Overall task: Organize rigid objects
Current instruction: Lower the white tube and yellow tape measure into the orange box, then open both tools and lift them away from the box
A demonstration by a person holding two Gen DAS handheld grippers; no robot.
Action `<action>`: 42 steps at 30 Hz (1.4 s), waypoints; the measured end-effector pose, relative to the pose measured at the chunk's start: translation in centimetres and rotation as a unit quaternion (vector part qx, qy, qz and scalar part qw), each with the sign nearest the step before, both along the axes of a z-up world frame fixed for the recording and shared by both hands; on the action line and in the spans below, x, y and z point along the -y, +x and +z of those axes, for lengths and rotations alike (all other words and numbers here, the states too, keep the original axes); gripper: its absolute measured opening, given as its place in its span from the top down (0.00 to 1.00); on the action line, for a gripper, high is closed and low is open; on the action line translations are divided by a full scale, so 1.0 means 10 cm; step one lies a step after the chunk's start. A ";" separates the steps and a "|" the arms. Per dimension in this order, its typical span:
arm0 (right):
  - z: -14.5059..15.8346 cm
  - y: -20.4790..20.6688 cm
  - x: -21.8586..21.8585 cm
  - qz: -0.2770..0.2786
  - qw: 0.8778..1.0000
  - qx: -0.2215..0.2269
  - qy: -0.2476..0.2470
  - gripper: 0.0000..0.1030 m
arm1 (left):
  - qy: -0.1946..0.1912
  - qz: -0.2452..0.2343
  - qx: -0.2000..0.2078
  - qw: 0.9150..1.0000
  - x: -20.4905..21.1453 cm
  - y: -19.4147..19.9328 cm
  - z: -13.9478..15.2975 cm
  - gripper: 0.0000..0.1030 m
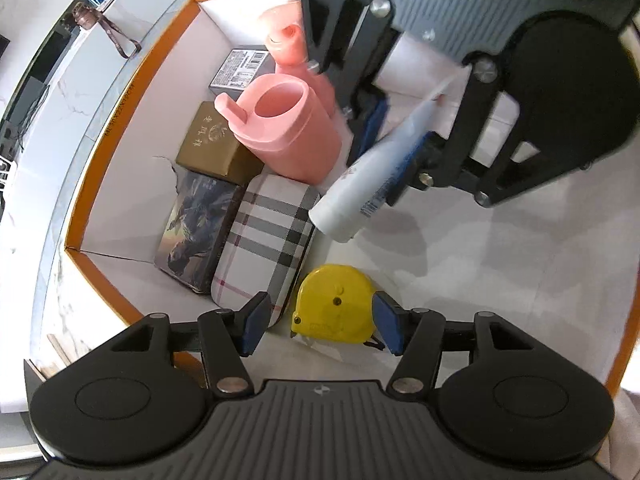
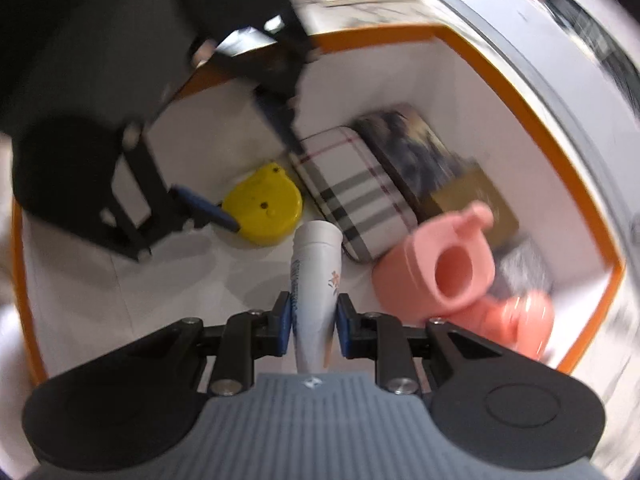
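Right claw pinches a white tube, cap end down, above the floor of the orange-rimmed box. Left claw stands spread, with a yellow tape measure lying between its pads on the box floor. Just beside the tape measure lies a plaid case; beyond that, a dark printed tin, a gold carton and a pink container.

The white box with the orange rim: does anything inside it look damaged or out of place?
Yes. The inner wall of the box has a jagged tear beside the brown carton. Also, the pink jug lies tipped against its neighbours, not upright. The remaining items lie flat and look orderly.
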State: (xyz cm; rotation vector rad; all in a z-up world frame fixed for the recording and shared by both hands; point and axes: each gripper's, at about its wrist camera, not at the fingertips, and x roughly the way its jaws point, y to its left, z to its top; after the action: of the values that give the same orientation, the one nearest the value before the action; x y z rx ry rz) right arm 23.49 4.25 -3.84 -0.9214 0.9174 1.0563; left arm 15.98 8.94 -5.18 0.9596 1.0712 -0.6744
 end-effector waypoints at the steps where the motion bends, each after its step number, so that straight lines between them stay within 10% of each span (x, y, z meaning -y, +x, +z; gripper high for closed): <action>1: -0.02 -0.02 -0.02 0.023 1.000 0.014 -0.007 0.78 | 0.001 -0.001 0.002 1.000 -0.01 -0.03 0.00 0.33; 13: -0.44 -0.48 0.02 0.263 0.938 0.209 -0.087 0.77 | -0.019 -0.007 0.008 1.000 0.01 -0.25 -0.06 0.33; 22: -0.13 -0.14 0.06 0.124 0.990 0.046 -0.050 0.61 | -0.029 -0.002 0.012 1.000 -0.03 -0.38 -0.05 0.34; 42: -0.26 0.06 -0.08 0.069 0.995 0.032 -0.060 0.67 | -0.027 0.015 0.040 0.999 0.03 -0.64 -0.02 0.43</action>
State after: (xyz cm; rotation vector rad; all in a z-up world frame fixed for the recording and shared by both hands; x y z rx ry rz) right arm 24.11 5.05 -6.44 -1.1258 0.8801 1.0911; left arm 9.59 8.66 -5.42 0.9157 0.9908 -0.6332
